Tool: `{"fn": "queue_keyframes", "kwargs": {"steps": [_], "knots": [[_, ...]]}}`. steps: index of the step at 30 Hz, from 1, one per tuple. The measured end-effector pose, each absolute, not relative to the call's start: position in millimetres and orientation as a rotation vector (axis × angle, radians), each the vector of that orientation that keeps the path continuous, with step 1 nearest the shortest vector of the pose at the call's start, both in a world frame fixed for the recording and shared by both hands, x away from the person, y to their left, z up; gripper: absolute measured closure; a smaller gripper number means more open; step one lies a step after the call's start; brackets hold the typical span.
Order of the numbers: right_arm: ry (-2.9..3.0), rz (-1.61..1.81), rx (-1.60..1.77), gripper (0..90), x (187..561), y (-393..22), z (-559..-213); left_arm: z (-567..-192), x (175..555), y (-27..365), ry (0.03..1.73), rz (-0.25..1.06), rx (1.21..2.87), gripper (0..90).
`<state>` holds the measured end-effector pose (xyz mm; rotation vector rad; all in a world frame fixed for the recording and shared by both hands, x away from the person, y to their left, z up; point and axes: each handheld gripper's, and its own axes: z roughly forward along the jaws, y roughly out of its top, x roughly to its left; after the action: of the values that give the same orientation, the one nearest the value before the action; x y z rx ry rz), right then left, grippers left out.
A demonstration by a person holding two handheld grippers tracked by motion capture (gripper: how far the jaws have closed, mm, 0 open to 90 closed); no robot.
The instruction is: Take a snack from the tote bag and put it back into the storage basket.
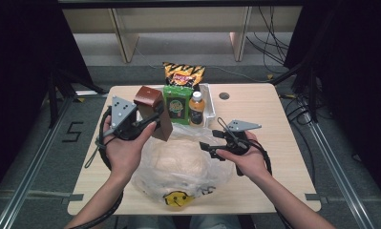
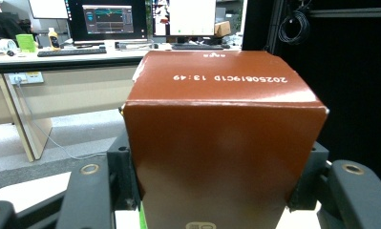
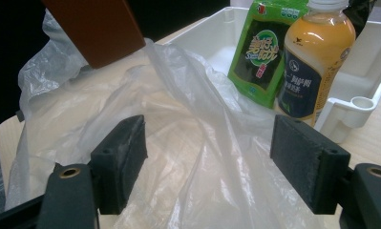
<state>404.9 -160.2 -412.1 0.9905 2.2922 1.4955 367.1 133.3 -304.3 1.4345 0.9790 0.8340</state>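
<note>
Carton: brown, glossy, white date print | left gripper fingers clamping it | right gripper fingers apart

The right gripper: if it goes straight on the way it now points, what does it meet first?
Most likely the clear plastic bag: the right gripper has open jaws with its folds right ahead. Beyond stands the white tray with the orange bottle; depth is uncertain.
</note>
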Motion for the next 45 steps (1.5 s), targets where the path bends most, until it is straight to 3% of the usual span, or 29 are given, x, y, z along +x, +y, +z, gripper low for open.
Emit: {"fn": "queue_keyframes", "kwargs": {"steps": [26,45], "knots": [[2.302,1.492,0.976,28.8,404,-159,-412,-291,399,137,0.998,0.877,1.408,37.5],[2.317,1.518,0.954,28.8,404,-158,-415,-302,435,142,1.051,0.911,1.414,37.4]]}}
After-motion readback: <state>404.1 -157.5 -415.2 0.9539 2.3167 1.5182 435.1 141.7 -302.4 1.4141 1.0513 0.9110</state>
